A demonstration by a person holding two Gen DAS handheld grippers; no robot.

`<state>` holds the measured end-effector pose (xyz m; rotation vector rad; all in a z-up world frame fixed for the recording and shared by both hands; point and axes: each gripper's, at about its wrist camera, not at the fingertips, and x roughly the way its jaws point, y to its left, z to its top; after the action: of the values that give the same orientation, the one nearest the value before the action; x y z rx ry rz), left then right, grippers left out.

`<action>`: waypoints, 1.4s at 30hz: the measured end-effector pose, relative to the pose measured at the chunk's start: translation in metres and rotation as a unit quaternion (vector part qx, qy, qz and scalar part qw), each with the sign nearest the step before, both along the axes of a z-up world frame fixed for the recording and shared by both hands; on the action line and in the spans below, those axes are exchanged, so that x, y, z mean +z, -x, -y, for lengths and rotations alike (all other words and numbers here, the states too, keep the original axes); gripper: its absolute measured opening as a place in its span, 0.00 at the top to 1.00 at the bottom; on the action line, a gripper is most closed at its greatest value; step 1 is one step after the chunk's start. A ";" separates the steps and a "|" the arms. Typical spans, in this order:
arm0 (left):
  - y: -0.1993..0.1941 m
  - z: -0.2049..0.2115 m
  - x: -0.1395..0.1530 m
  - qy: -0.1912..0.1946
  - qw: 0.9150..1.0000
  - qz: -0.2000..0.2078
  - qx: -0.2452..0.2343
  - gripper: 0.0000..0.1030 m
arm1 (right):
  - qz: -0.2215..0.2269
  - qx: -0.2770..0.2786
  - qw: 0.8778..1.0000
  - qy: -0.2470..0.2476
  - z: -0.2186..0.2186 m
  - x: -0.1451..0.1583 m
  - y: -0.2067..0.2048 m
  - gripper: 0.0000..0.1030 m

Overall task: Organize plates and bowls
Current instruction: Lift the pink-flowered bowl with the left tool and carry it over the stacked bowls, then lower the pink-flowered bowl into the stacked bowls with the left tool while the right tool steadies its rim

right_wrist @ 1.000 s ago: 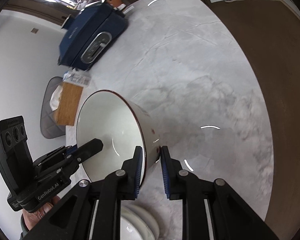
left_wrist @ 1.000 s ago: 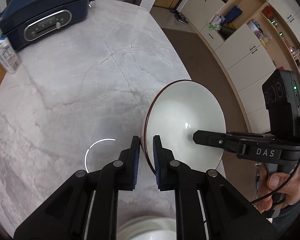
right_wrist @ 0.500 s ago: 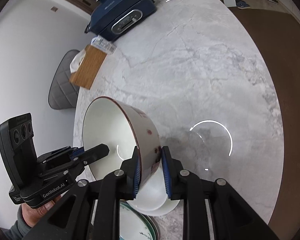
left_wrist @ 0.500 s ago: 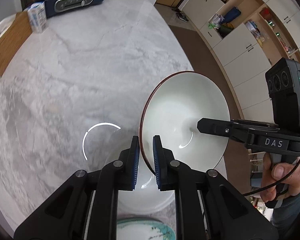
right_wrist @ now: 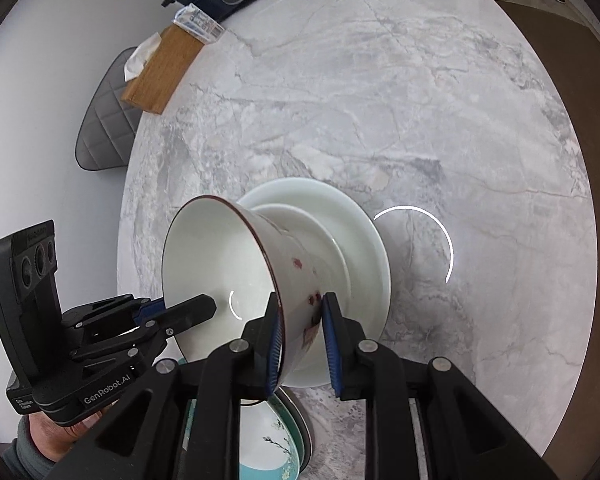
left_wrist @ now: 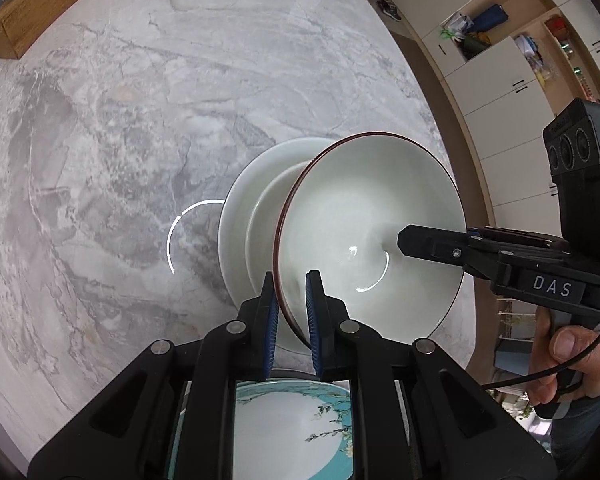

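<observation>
Marble table is carrying white plates; both the left gripper and right gripper are pinching the red-rimmed bowl tilted above, hiding the plates' near edges.

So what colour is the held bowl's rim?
Dark red-brown rim on the white bowl; clearest in the right wrist view.
</observation>
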<state>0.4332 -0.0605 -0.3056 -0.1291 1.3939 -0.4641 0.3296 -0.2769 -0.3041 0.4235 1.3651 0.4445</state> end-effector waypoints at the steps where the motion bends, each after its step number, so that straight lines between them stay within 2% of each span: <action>1: 0.002 0.000 -0.003 -0.003 1.000 -0.002 0.000 0.89 | -0.002 0.001 1.000 0.001 -0.001 -0.002 0.001 0.79; 10: 0.001 0.003 -0.010 -0.016 1.000 -0.005 0.003 0.89 | 0.005 0.013 0.999 0.033 -0.009 -0.008 0.002 0.80; 16: -0.002 0.006 -0.009 -0.018 1.000 -0.006 0.005 0.89 | 0.030 0.040 0.995 0.085 -0.023 -0.002 0.005 0.80; 23: 0.000 0.004 -0.009 -0.017 1.000 -0.015 0.010 0.88 | 0.034 0.057 0.991 0.119 -0.032 0.001 0.008 0.80; 27: 0.003 0.007 -0.008 -0.030 0.999 -0.011 0.004 0.87 | 0.056 0.089 0.977 0.183 -0.049 0.006 0.015 0.80; 33: 0.003 0.009 -0.012 -0.033 0.999 -0.015 -0.002 0.86 | 0.082 0.113 0.959 0.246 -0.061 0.006 0.017 0.80; 37: 0.002 0.009 -0.013 -0.037 0.999 -0.013 0.005 0.86 | 0.087 0.127 0.949 0.275 -0.068 0.002 0.019 0.77; 42: -0.002 0.009 -0.014 -0.040 0.999 -0.010 0.006 0.86 | 0.085 0.130 0.946 0.284 -0.071 -0.003 0.019 0.77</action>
<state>0.4353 -0.0693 -0.3200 -0.0775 1.4294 -0.3981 0.3108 -0.2057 -0.3066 -0.2677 1.3156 0.2736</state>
